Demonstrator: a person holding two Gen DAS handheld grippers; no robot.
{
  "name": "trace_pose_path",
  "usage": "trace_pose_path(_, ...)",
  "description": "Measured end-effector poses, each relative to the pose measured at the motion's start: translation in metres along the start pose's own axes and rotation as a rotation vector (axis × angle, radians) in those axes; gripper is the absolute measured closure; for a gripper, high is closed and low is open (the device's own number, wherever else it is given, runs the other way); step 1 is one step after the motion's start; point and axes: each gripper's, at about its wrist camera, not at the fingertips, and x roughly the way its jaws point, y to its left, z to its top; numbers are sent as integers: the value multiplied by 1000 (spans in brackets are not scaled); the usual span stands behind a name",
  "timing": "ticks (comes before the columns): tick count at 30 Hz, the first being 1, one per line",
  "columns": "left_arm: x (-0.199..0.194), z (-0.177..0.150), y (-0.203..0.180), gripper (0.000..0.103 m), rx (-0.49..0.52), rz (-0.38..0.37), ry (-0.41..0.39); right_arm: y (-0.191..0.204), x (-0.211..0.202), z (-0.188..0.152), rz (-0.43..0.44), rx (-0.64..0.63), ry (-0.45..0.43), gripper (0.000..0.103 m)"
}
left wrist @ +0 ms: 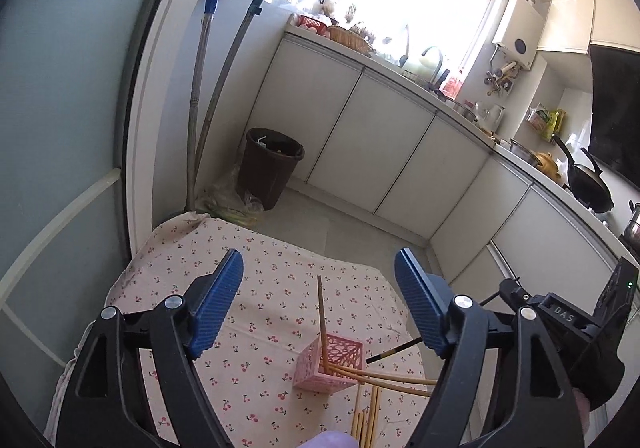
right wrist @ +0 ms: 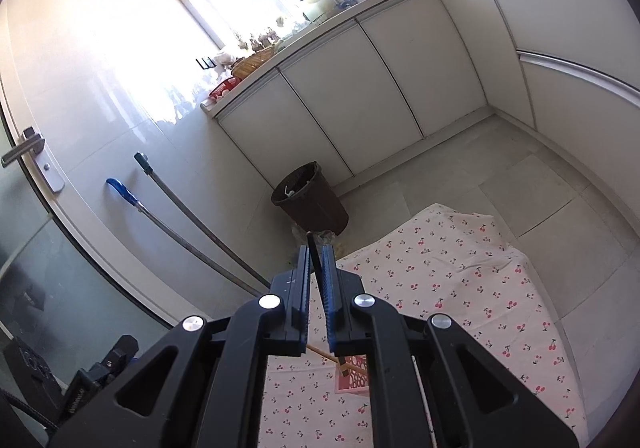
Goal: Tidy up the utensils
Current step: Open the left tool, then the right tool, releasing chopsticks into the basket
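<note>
A pink lattice holder [left wrist: 330, 366] stands on the cherry-print cloth [left wrist: 248, 328], low between my left gripper's fingers. One bamboo chopstick [left wrist: 320, 312] stands upright in it, and two more [left wrist: 384, 378] lean out of it to the right. Several bamboo chopsticks [left wrist: 368, 416] lie flat in front of it. My left gripper [left wrist: 320, 288] is open and holds nothing. My right gripper [right wrist: 316, 252] is shut on a black chopstick [right wrist: 314, 248], whose far end [left wrist: 394, 351] points at the holder. The holder [right wrist: 356, 372] shows under the right gripper's fingers.
A brown waste bin [left wrist: 268, 168] stands on the tiled floor beyond the table, next to two long handles [left wrist: 200, 88] leaning on the wall. White cabinets [left wrist: 360, 128] run along the right under a cluttered counter. A fingertip [left wrist: 332, 440] shows at the bottom edge.
</note>
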Motion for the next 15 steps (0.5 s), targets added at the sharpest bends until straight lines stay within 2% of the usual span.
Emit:
trace_pose_path(2,4,-4,0,28,14,8,16,3,18,-12,3,-29,16,93)
trace_pose_path(4,10,-10,0,28,24,9,47,10,32,-26,34,-80,47,80)
trace_pose_path(6,18,-17,-3,28,49,6,88,19,36,-37,26,-127,89,74)
trace_pose_path(11,22,-34,-13,28,115,18,139,30,5,-43,-27,-201,77,74)
trace_pose_path(14,20,-45,-20,25,149,28,164,26,-18,-50,-85,-231,77,70)
trace_pose_path(15,21,-49,-21,23,160,30,180,21,-24,-53,-109,-236,78,64)
